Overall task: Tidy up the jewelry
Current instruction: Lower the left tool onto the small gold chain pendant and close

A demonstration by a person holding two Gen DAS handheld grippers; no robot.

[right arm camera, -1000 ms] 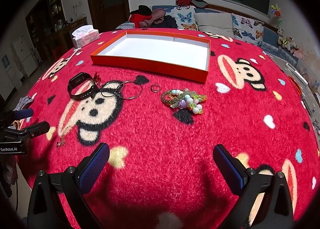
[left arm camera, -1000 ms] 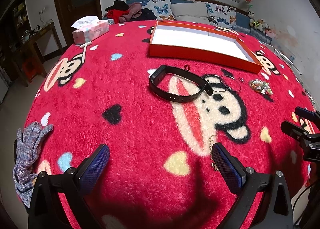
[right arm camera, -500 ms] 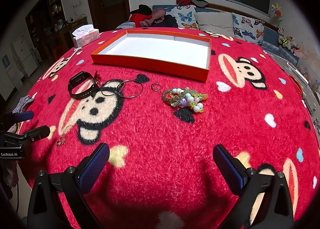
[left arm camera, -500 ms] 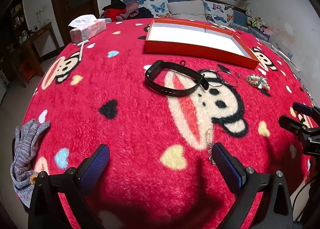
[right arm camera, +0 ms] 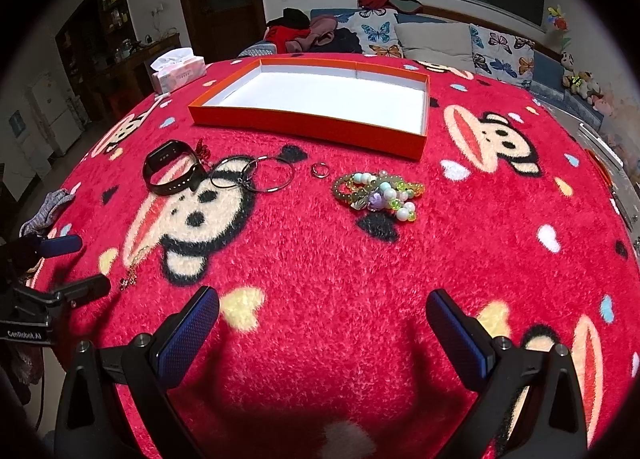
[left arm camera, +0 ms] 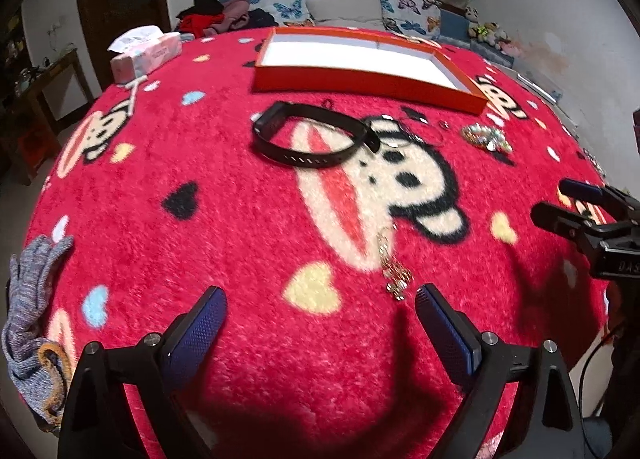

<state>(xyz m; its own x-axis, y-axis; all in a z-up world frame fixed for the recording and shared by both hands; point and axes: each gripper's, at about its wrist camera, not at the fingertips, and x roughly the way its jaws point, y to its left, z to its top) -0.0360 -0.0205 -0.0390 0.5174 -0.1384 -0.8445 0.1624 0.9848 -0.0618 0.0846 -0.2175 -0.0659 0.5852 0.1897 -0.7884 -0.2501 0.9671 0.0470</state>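
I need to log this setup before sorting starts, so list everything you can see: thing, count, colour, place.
tray: one, orange with white inside, empty, far middle of blanket.
wristband: one, black, left of the rings.
hoop rings: a linked cluster, silver, before the tray.
small ring: one, silver, between hoops and beads.
bead bracelets: a pile, green, white and purple, right of the small ring.
chain: one, gold, near edge, by the left tool.
tissue box: one, pink, far left.
glove: one, grey, left edge.
blanket: one, red, monkey print.
left tool: open, empty.
right tool: open, empty.
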